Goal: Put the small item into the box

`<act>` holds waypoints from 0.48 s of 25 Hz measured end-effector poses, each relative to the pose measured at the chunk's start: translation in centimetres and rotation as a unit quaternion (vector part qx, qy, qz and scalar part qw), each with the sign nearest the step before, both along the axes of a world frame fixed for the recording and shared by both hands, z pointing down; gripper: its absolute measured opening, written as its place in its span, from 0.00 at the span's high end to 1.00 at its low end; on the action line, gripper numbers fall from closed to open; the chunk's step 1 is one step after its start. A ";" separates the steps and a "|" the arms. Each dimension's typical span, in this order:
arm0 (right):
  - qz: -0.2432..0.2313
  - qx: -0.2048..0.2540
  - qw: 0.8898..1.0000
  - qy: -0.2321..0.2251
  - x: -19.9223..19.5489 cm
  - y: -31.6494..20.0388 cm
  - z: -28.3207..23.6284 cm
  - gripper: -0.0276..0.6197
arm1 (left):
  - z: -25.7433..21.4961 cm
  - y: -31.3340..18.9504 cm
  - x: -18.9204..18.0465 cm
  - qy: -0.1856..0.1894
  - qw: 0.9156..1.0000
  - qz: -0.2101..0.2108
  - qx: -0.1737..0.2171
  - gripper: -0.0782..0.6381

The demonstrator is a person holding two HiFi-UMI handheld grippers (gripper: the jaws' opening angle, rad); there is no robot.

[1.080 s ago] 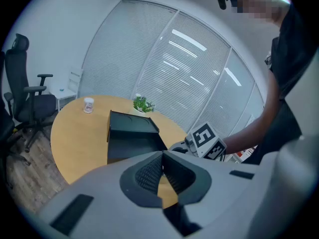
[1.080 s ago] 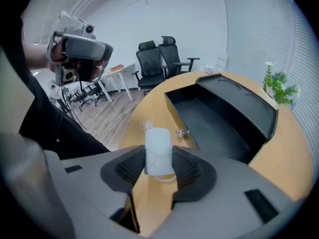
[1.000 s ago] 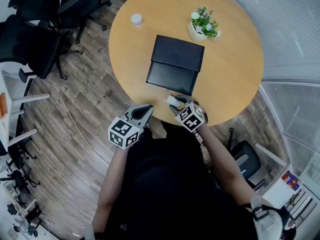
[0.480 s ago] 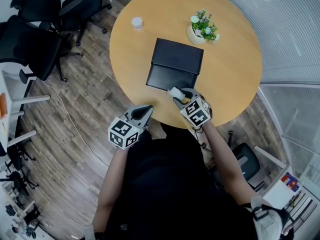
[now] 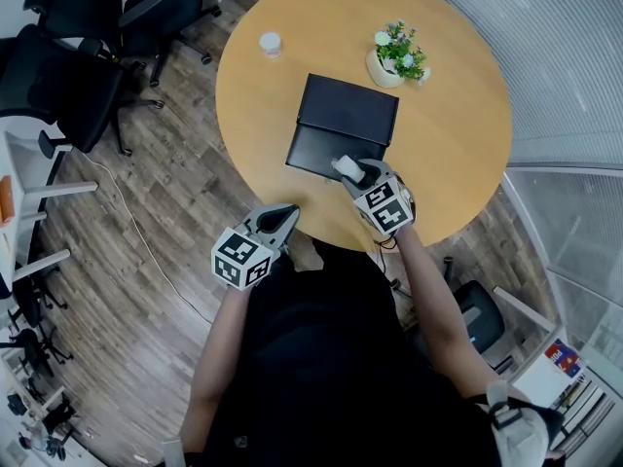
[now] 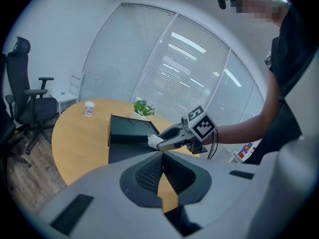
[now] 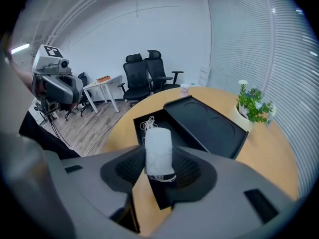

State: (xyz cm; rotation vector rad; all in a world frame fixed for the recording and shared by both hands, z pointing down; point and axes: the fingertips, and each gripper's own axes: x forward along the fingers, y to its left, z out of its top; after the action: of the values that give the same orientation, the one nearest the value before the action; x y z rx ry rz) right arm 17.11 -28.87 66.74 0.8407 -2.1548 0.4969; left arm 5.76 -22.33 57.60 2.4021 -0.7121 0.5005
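We see the right gripper (image 5: 350,171) at the centre of the head view, its jaws clamped on the small item (image 5: 342,167), a white roll wrapped in thin white cord. The roll hangs over the near edge of the open black box (image 5: 326,149) on the round wooden table (image 5: 458,125). In the right gripper view the roll (image 7: 159,151) stands upright in the frame, with its long axis along the jaws and its far end, trailing loose cord, aimed at the box's tray. The left gripper (image 5: 285,216), jaws pressed together on nothing, sits lower left, off the table's edge. Print on the white cup (image 5: 270,43) at upper left is too small to read.
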 end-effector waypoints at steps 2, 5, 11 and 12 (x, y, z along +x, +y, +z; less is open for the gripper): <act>-0.001 -0.003 1.000 0.001 0.0 -0.1 0.3 0.70 | 0.0 0.0 -0.1 0.000 1.000 -0.002 0.000 0.88; -0.004 -0.011 1.000 0.009 0.0 -0.2 1.2 0.70 | 0.2 0.1 -0.3 -0.002 1.000 -0.005 -0.001 0.88; -0.010 -0.030 0.999 0.028 0.4 -0.6 3.2 0.70 | 0.1 0.3 -0.3 -0.003 1.000 -0.012 -0.001 0.88; -0.010 -0.032 0.999 0.030 0.3 -0.7 3.4 0.70 | 0.1 0.3 -0.3 -0.003 1.000 -0.013 -0.001 0.88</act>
State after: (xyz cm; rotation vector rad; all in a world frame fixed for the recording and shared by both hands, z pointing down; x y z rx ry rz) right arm 17.44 -29.60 70.11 0.7882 -2.0800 0.5199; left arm 5.43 -22.00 57.72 2.3864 -0.7452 0.4982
